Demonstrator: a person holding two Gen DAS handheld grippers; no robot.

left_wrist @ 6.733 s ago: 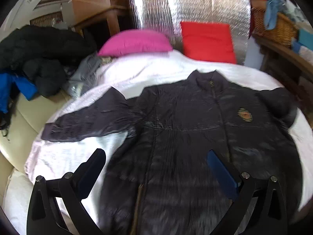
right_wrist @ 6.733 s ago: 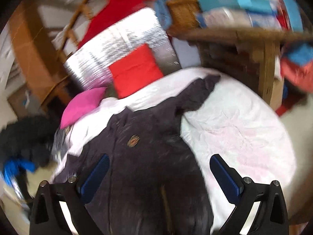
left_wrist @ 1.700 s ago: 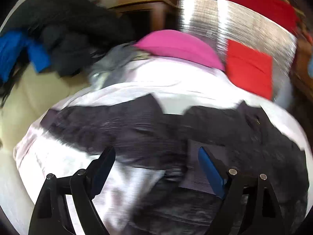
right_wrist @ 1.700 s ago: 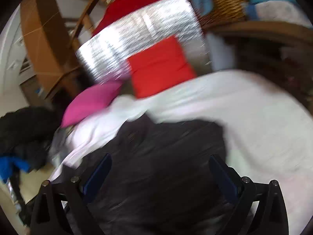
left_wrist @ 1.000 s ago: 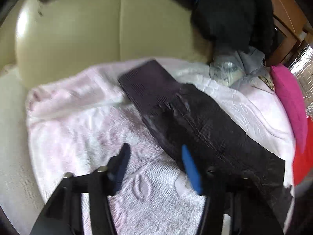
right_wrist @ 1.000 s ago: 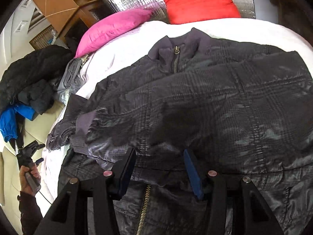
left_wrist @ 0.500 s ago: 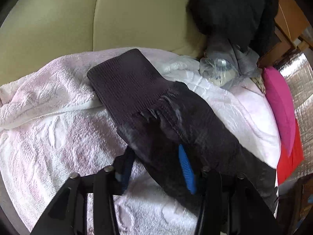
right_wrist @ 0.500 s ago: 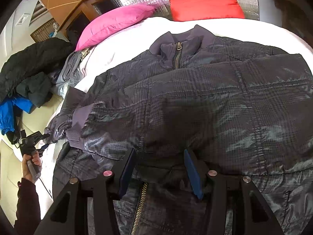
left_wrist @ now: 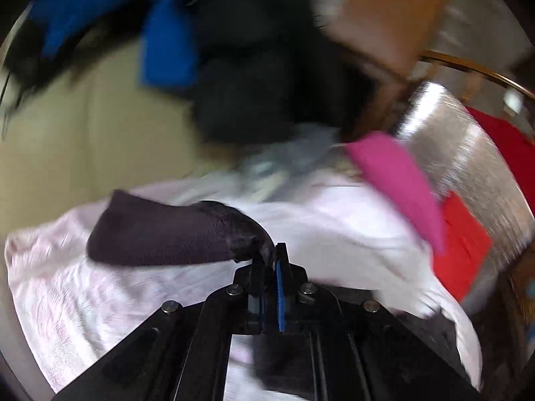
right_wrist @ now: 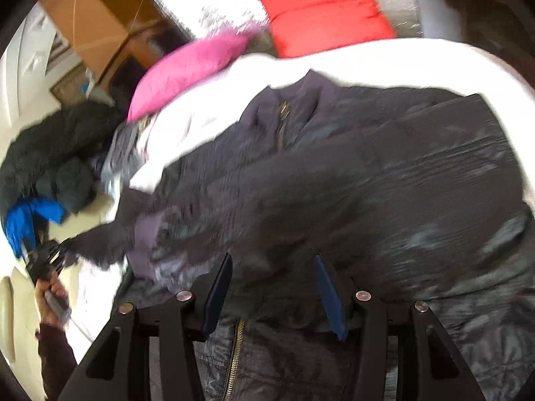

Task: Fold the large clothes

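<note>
A dark padded jacket (right_wrist: 367, 173) lies zip-up on the white bed cover (left_wrist: 100, 300), one sleeve folded across its chest. My left gripper (left_wrist: 271, 254) is shut on the other sleeve just behind its ribbed cuff (left_wrist: 160, 237), which is lifted off the cover. The right wrist view shows that same left gripper (right_wrist: 46, 257) at far left, held by a hand (right_wrist: 53, 297), with the sleeve stretched toward it. My right gripper (right_wrist: 272, 267) sits over the jacket's middle above the zip. Its jaws stand half apart with a thick fold of jacket bunched between the pads.
A pink pillow (left_wrist: 398, 180) and a red cushion (left_wrist: 464, 237) lean at the bed's head against a silver panel (left_wrist: 468, 153). A heap of black and blue clothes (left_wrist: 260, 77) lies on the cream sofa (left_wrist: 83, 133) beside the bed. Wooden furniture stands behind.
The left jaws closed on the sleeve near its cuff and lifted it off the cover, the view swinging up. The right gripper shifted slightly over the jacket, its jaws unchanged.
</note>
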